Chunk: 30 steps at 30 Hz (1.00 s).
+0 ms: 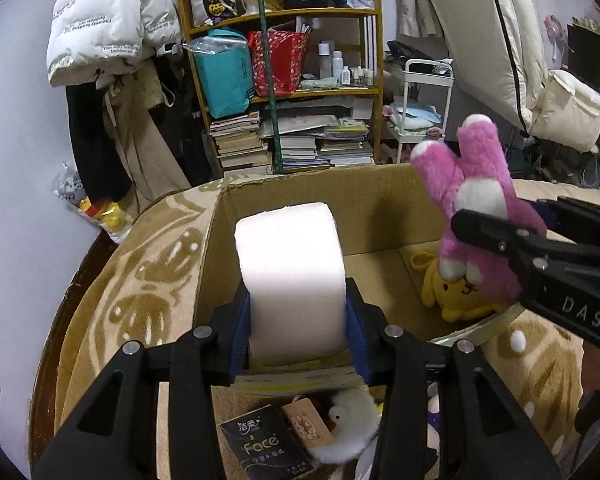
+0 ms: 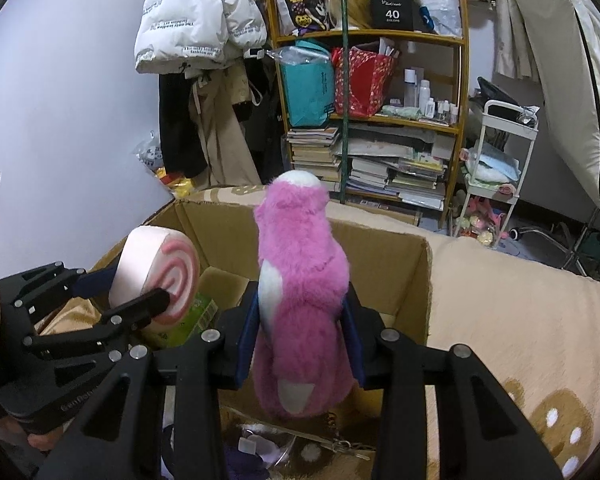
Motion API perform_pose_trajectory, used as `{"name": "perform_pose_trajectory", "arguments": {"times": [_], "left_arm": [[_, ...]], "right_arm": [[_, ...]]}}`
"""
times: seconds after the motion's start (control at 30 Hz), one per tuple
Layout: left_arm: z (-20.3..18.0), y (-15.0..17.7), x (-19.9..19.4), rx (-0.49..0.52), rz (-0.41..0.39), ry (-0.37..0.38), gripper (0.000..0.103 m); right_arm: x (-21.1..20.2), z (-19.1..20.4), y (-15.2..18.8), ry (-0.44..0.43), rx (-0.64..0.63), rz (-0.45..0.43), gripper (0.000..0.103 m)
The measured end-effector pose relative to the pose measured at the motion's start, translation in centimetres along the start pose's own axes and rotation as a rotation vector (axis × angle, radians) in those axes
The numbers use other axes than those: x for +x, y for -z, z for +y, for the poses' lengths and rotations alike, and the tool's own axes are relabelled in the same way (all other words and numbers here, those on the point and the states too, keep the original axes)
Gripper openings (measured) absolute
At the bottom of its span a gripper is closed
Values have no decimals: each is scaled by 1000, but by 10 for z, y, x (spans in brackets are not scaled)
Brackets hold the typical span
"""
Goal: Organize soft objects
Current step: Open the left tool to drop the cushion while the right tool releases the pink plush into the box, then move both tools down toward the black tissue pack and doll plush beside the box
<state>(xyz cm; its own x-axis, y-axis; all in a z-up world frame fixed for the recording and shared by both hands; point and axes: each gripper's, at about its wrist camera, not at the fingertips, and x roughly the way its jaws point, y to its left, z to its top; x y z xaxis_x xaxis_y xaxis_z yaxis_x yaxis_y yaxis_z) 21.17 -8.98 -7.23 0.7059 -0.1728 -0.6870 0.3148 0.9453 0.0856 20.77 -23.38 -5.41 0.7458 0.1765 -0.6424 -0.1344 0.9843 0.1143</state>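
Both loads hang over the open cardboard box (image 1: 284,184), ready to drop in: the left gripper (image 1: 298,320) clamps a pink swirl-roll cushion (image 1: 290,268), the right gripper (image 2: 302,328) a pink plush toy (image 2: 300,280).

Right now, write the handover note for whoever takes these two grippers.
Left gripper: shut on the pink swirl-roll cushion, held over the cardboard box.
Right gripper: shut on the pink plush, also above the box.
Done: yellow plush already lies in the box.
Left: release both into the box, then collect the white duck plush and tissue pack lying outside it.
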Motion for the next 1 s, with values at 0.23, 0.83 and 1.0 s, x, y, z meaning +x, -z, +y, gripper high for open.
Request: {"name": "perform_pose_trajectory", "arguments": {"times": [0.23, 0.83, 1.0], "left_arm": [[1, -1, -8, 10, -31, -21, 55], [25, 2, -63, -1, -75, -88, 74], [31, 13, -79, 1, -48, -99, 87]], "right_arm": [[-1, 1, 1, 1, -1, 2, 48], [-48, 16, 2, 23, 6, -57, 88], [-62, 23, 9, 35, -2, -58, 99]]}}
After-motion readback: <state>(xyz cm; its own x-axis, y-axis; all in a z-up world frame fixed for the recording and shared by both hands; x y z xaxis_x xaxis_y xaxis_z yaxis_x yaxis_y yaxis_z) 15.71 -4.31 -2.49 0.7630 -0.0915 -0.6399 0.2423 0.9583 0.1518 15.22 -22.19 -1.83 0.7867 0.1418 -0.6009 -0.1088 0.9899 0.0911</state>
